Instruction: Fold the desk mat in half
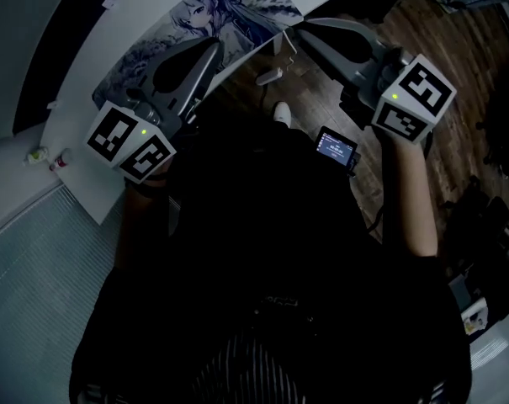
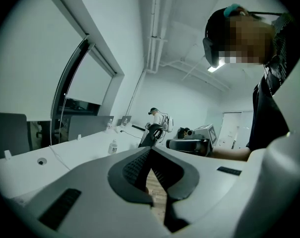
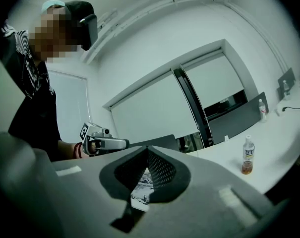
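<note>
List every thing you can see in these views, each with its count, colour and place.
desk mat: one, printed with a blue-grey drawing, flat on the desk.
desk: one, white, ahead of the person.
bottle: one, clear with amber liquid, upright on the desk.
floor: brown wood, beside the desk.
screen device: one, black with a lit screen, in front of the person's body.
left gripper: one, grey, jaws together, empty, by the desk's edge.
right gripper: one, grey, jaws together, near the mat's corner.
</note>
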{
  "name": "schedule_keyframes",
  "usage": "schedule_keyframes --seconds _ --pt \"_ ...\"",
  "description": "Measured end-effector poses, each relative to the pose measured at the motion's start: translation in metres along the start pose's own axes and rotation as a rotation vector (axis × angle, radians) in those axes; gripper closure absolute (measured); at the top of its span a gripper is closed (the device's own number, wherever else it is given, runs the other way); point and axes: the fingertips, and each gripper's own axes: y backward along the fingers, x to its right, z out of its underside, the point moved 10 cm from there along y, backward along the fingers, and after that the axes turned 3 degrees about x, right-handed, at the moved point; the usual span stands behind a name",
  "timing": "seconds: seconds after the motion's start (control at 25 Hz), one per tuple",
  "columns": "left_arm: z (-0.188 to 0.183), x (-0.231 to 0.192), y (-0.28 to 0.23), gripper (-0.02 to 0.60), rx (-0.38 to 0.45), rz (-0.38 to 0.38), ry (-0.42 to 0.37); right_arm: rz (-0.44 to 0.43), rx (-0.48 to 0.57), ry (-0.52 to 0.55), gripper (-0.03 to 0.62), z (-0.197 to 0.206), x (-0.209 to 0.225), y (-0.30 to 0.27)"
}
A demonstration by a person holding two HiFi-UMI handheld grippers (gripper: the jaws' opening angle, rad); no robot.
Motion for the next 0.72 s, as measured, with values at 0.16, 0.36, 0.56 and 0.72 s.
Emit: schedule_keyframes --seconds 0.16,0.36,0.56,0.72 --pt "0.006 -0.001 -0.004 0.575 -0.028 -0.021 0.016 0.003 0.019 -0.018 0.589 0.001 0.015 0.003" --pt "0.003 -0.006 -0.008 0.575 -0.026 -0.008 0.018 0.028 0.028 -0.022 0.589 -0.001 0.022 0.002" --pt "-0.004 -0.02 -0.027 0.575 -0.005 0.063 0.027 0.08 0.025 0.018 0.589 -0.012 0.02 0.005" --pt "-0.025 -0.031 -0.046 0.574 0.018 0.153 -0.022 0.157 0.048 0.019 0.589 -0.026 0.027 0.01"
